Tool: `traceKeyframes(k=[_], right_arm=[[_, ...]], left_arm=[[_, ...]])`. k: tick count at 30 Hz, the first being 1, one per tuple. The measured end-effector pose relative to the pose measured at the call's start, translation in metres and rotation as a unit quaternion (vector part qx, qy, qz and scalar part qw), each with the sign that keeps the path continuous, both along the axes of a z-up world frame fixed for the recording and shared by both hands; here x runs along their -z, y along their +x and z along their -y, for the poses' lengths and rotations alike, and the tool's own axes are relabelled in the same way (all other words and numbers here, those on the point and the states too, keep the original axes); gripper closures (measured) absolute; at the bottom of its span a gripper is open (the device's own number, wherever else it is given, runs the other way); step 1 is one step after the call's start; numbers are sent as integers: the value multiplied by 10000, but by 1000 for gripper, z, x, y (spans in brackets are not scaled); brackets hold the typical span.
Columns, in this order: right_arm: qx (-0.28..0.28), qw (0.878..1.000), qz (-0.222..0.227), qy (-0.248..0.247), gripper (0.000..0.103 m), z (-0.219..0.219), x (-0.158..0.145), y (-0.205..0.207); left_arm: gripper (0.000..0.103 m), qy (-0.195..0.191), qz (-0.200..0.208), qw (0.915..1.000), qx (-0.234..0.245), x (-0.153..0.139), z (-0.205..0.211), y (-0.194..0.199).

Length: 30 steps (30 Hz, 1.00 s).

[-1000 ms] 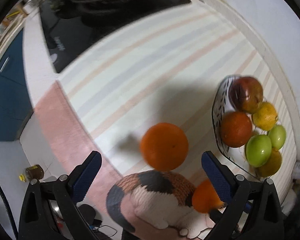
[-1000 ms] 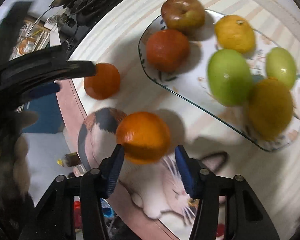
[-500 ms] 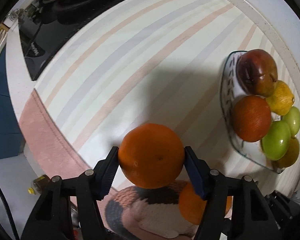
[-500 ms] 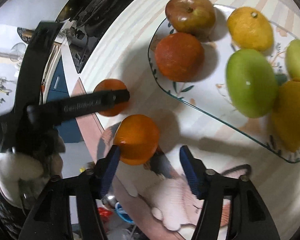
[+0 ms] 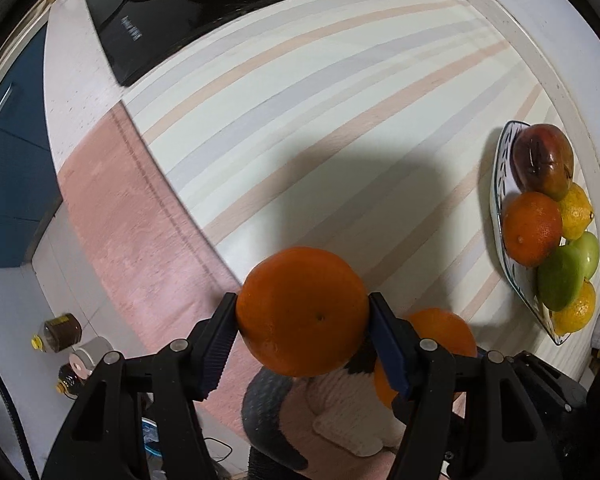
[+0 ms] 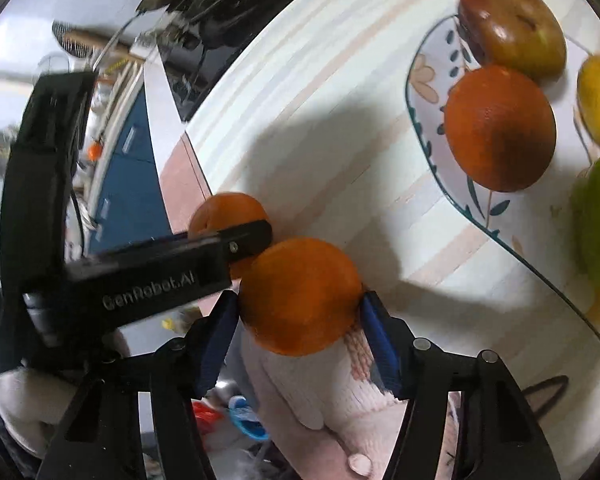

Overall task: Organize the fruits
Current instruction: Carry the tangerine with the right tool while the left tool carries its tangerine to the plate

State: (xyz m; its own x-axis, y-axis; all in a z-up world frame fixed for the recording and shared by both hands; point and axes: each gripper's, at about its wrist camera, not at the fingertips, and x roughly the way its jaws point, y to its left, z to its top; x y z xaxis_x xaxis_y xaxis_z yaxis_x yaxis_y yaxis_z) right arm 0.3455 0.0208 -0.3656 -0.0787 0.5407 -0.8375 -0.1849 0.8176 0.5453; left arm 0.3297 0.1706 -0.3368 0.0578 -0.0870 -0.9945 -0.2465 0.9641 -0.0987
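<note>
My left gripper (image 5: 302, 304) points straight down and is shut on an orange (image 5: 302, 312), both blue pads pressed to its sides above the striped cloth. A second orange (image 5: 440, 332) lies just right of it, on the cat-patterned mat. In the right wrist view that second orange (image 6: 300, 296) sits between the pads of my right gripper (image 6: 300, 300), whose jaws are closing; both pads touch it. One left-gripper finger (image 6: 180, 256) crosses just left of it, over the first orange (image 6: 228, 210). A flowered plate (image 5: 496, 200) at the right holds several fruits.
On the plate lie a reddish apple (image 6: 512, 28), an orange (image 6: 500, 128), lemons (image 5: 576, 212) and green apples (image 5: 560, 276). A black cooktop (image 5: 220, 8) fills the far end of the counter. Blue cabinets (image 5: 8, 160) and small bottles (image 5: 60, 332) are below the counter's left edge.
My left gripper went from wide open to shut on the first orange. The right gripper shifted left, away from the plate, and its jaws widened, then closed in on the second orange.
</note>
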Motion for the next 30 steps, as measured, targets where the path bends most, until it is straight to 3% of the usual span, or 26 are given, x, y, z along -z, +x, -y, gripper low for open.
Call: traceKeyframes(k=[4, 6, 9, 14, 21, 30], right_arm=[[-124, 9990, 281, -326, 39, 17, -18, -15], [-236, 9975, 385, -535, 39, 36, -30, -28], [-473, 9902, 484, -1223, 39, 64, -42, -48], [-489, 9809, 202, -1873, 39, 111, -31, -77], [33, 9859, 200, -1661, 38, 139, -24, -81], [146, 9859, 380, -1623, 38, 149, -29, -78]], left_arm=[[41, 21, 131, 9999, 3, -9, -13, -19], [41, 77, 221, 9996, 124, -12, 0, -21], [41, 50, 281, 9989, 370, -16, 20, -41], [41, -171, 304, 9968, 726, -14, 57, -75], [41, -311, 176, 9952, 907, 2, 88, -97], [41, -225, 174, 9954, 918, 5, 106, -102]])
